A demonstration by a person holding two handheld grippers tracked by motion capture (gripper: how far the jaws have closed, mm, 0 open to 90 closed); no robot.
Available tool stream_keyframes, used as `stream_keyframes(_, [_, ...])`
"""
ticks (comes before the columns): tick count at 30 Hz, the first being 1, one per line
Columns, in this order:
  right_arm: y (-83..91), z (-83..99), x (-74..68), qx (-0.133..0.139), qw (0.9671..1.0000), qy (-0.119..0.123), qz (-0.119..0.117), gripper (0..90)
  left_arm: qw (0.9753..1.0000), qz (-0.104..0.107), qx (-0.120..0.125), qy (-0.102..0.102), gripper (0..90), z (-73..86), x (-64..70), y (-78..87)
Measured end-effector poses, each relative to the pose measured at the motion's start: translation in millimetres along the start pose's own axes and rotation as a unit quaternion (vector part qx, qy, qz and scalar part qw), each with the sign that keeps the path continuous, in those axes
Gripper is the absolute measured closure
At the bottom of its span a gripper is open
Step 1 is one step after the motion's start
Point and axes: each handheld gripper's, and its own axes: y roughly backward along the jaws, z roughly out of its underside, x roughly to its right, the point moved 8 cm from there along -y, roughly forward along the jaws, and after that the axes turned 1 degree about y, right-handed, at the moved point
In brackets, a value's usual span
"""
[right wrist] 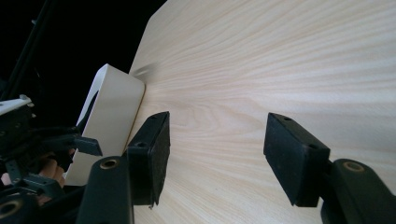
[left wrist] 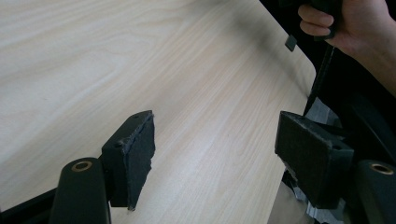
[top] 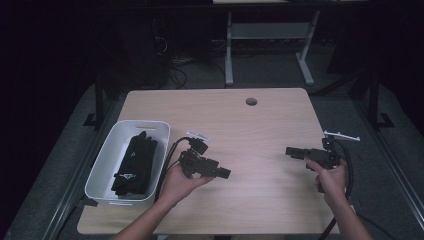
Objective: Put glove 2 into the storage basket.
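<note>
My left gripper [top: 226, 173] hovers over the light wooden table [top: 240, 120], just right of a white bin [top: 102, 165], and points right. In the left gripper view its jaws stand wide apart with nothing between them [left wrist: 215, 154]. My right gripper [top: 290, 150] is held near the table's right edge and points left. Its jaws are also spread with only bare tabletop between them [right wrist: 215, 158]. Black gloves [top: 134, 165] lie inside the white bin [right wrist: 112, 107].
A round cable hole [top: 251, 101] sits near the table's far edge. Cables trail from both grippers off the front edge. A desk frame [top: 270, 45] stands on the dark floor beyond the table.
</note>
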Motion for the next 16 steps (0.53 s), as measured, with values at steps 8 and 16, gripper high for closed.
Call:
stream_keyframes(8, [8.1, 12.5, 8.2, -0.006, 1.0000, 0.001, 0.002, 39.0, 1.0000, -0.005, -0.007, -0.002, 27.2, 9.2, -0.7, -10.5])
stream_keyframes(16, [17.5, 28.9, 14.2, -0.009, 0.9999, 0.003, -0.004, 38.0, 0.9999, 0.007, -0.003, -0.008, 27.1, 18.6, 7.4, -13.6])
